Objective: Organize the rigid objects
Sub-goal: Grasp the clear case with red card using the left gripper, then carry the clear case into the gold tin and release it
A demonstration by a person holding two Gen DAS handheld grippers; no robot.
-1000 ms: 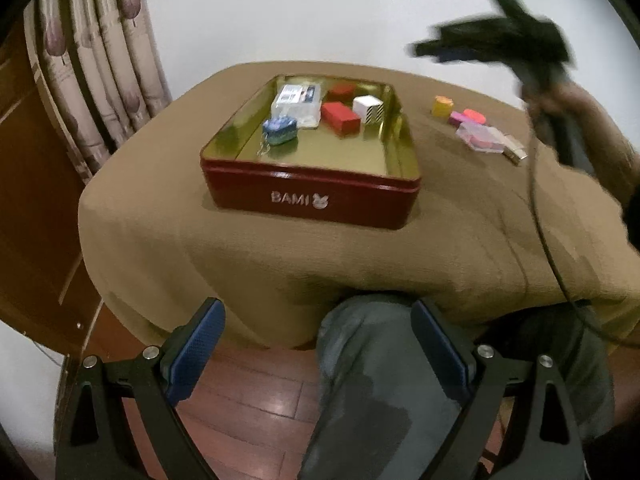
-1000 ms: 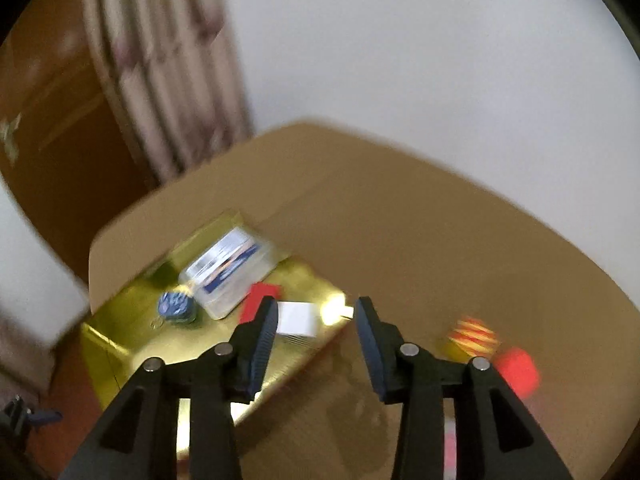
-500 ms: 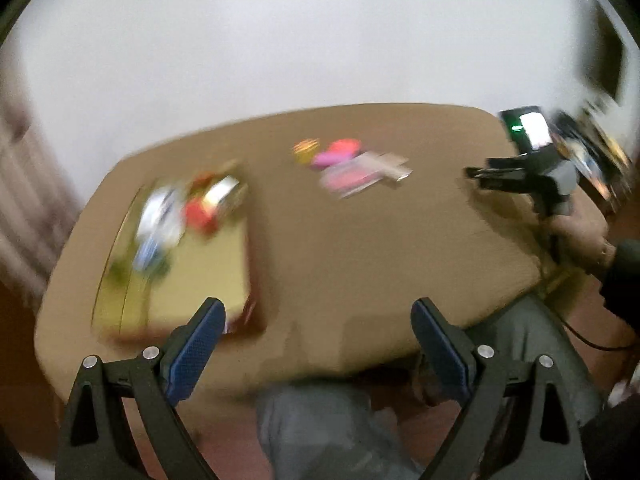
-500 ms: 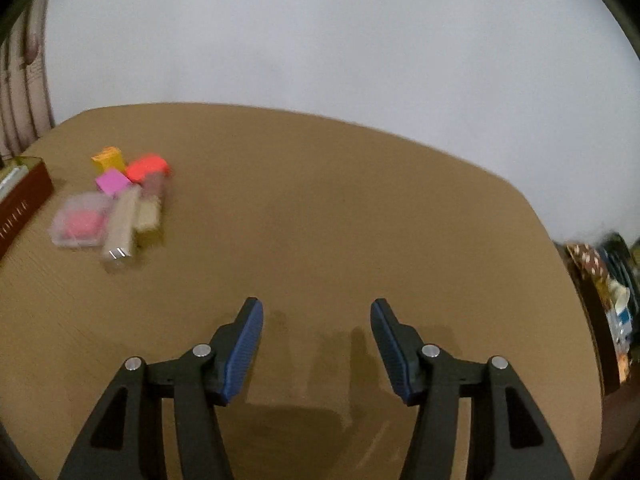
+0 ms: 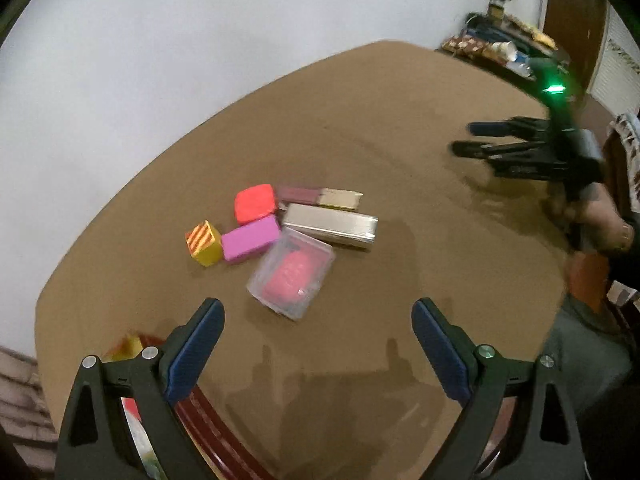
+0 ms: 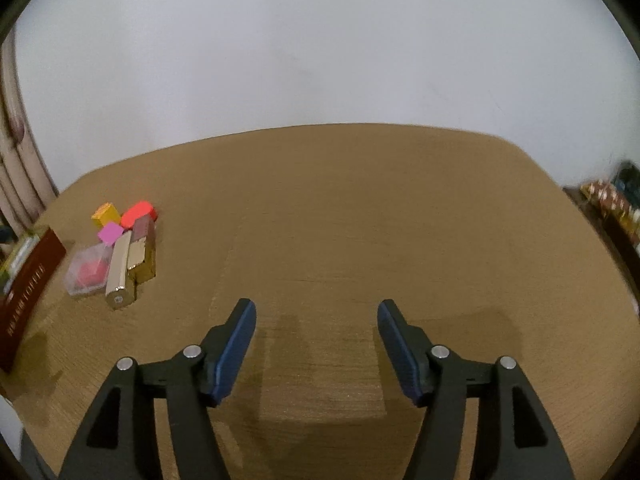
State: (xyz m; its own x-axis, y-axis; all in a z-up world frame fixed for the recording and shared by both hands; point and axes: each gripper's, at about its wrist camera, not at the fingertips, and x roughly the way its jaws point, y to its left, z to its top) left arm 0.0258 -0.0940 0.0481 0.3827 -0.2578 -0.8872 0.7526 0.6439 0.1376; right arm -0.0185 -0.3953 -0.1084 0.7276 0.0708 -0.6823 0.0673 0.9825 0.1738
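Note:
A cluster of small objects lies on the brown table: a clear case with a red insert [image 5: 291,276], a silver bar [image 5: 331,225], a pink block [image 5: 250,243], a red block [image 5: 255,202], a yellow striped cube [image 5: 204,242] and a maroon-and-gold tube [image 5: 320,197]. My left gripper [image 5: 318,338] is open and empty, hovering just short of the clear case. My right gripper [image 6: 316,338] is open and empty over bare table, well right of the cluster [image 6: 116,252]; it also shows in the left wrist view [image 5: 472,138]. The red tin [image 6: 28,284] stands left of the cluster.
The tin's rim [image 5: 208,432] sits under my left gripper's left finger, with items inside partly hidden. A cluttered shelf [image 5: 500,50] stands beyond the table's far right corner. A white wall runs behind the table. The person's leg [image 5: 580,352] is at the right.
My left gripper swung from the tin toward the loose cluster, which is now close in front. My right gripper turned away from the tin to the right side of the table.

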